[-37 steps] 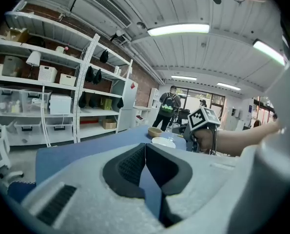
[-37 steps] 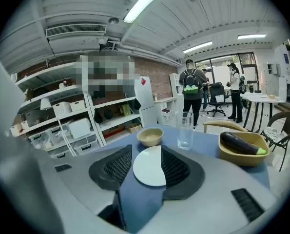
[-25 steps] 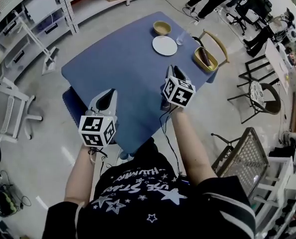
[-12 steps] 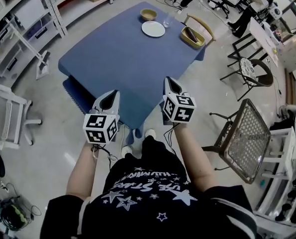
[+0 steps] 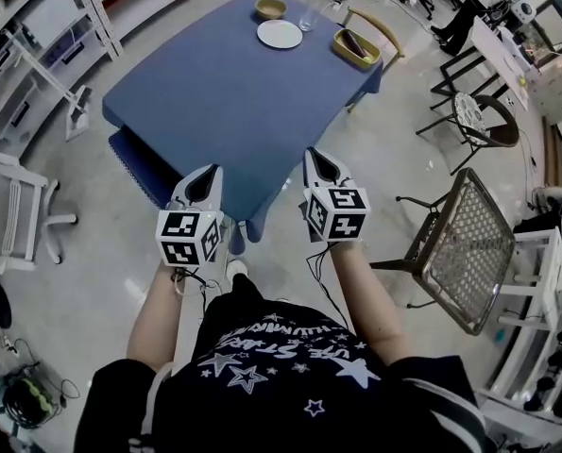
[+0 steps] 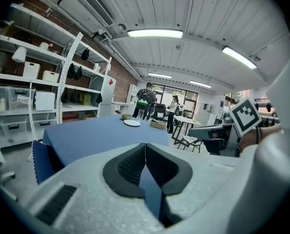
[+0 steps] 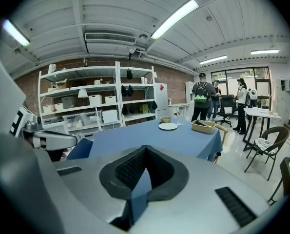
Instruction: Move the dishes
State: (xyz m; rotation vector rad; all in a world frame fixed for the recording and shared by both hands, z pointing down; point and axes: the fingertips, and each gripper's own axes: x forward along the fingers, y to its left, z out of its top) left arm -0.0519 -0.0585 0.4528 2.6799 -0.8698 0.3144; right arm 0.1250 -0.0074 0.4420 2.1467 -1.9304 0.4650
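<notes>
The dishes stand at the far end of the blue table: a tan bowl, a white plate, a clear glass and a yellow oblong dish with something dark in it. Both grippers hang in the air short of the table's near corner, far from the dishes. My left gripper is shut and empty; so is my right gripper. In the right gripper view the plate, bowl and yellow dish show beyond the shut right gripper. The left gripper has its jaws pressed together.
A wooden chair stands by the table's far right side. A metal mesh chair is at my right, a white chair at my left. White shelving lines the left wall. People stand beyond the table.
The view has drawn back from the table: the table and dishes have slid toward the top, and both grippers, earlier over the tabletop, now hang off its near corner. Both stay shut.
</notes>
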